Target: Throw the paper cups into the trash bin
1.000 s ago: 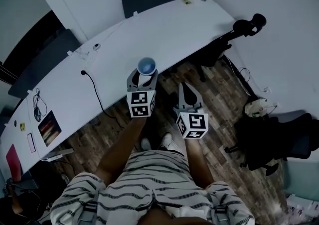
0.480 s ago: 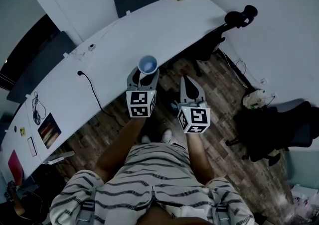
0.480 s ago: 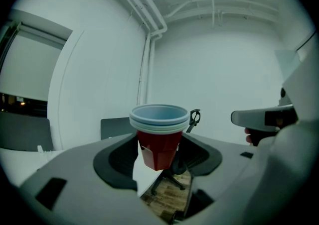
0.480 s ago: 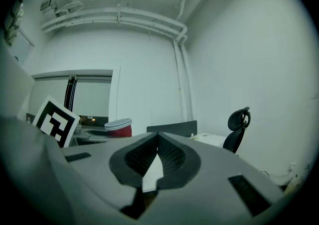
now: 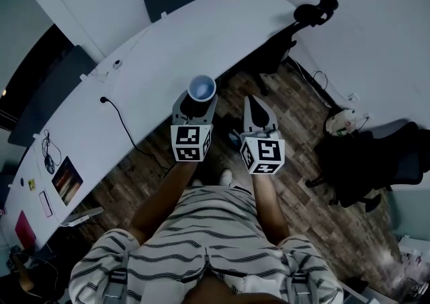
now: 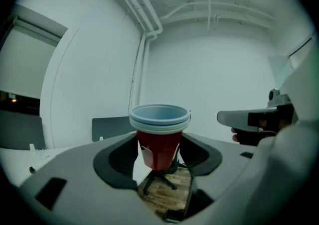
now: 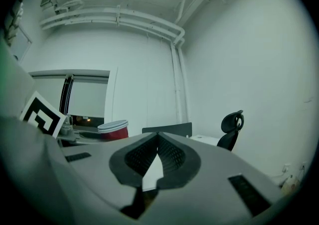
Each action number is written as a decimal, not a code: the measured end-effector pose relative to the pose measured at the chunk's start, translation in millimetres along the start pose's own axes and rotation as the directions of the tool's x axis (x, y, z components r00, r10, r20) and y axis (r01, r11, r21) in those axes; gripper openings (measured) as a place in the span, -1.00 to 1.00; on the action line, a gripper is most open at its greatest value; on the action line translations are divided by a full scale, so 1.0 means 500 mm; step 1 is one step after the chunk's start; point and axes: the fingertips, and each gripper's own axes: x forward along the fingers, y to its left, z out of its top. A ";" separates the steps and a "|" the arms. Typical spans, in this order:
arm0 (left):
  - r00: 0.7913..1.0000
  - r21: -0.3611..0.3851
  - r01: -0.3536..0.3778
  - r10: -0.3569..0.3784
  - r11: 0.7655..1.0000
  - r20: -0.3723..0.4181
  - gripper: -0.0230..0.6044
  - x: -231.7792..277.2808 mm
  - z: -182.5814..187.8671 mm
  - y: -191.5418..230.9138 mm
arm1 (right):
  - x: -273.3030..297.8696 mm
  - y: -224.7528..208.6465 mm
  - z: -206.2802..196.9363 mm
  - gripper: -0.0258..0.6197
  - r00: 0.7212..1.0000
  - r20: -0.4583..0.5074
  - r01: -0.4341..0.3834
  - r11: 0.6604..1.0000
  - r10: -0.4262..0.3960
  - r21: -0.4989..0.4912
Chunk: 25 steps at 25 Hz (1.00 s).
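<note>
A stack of red paper cups (image 6: 159,139) with pale rims stands upright between the jaws of my left gripper (image 6: 159,152), which is shut on its lower part. In the head view the cups (image 5: 201,87) show from above as a pale round mouth, ahead of the left gripper (image 5: 195,106), over the edge of the white desk (image 5: 161,54). My right gripper (image 5: 257,109) hangs beside it over the wooden floor, jaws shut together and holding nothing. In the right gripper view the right gripper (image 7: 158,138) is pressed tip to tip, with the cups (image 7: 113,130) off to its left.
The long curved desk carries a black cable (image 5: 124,121) and small items at its left end. A black office chair (image 5: 316,10) stands at the desk's far right end. Dark chairs or bags (image 5: 376,168) and a pale bundle (image 5: 344,122) sit on the floor to the right.
The head view has drifted, so the desk and the office chair slide up and left. Both grippers keep their poses, and the left keeps its hold on the cups.
</note>
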 end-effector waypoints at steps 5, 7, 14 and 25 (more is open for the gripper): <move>0.999 0.002 0.038 -0.038 0.999 -0.004 -0.04 0.001 -0.006 -0.024 | -0.011 -0.012 -0.005 -0.89 1.000 -0.003 0.029 1.000 -0.029 -0.001; 0.998 0.003 0.056 -0.056 0.998 -0.008 -0.04 0.004 -0.006 -0.035 | -0.018 -0.018 -0.005 -0.89 0.999 -0.004 0.046 0.999 -0.046 -0.003; 0.990 0.006 0.137 -0.137 0.991 -0.045 -0.04 0.020 -0.031 -0.096 | -0.053 -0.061 -0.017 -0.89 0.992 -0.023 0.125 0.992 -0.125 0.011; 0.956 -0.001 0.267 -0.266 0.964 -0.125 -0.04 0.026 -0.106 -0.203 | -0.126 -0.114 -0.066 -0.89 0.969 -0.076 0.239 0.970 -0.235 0.046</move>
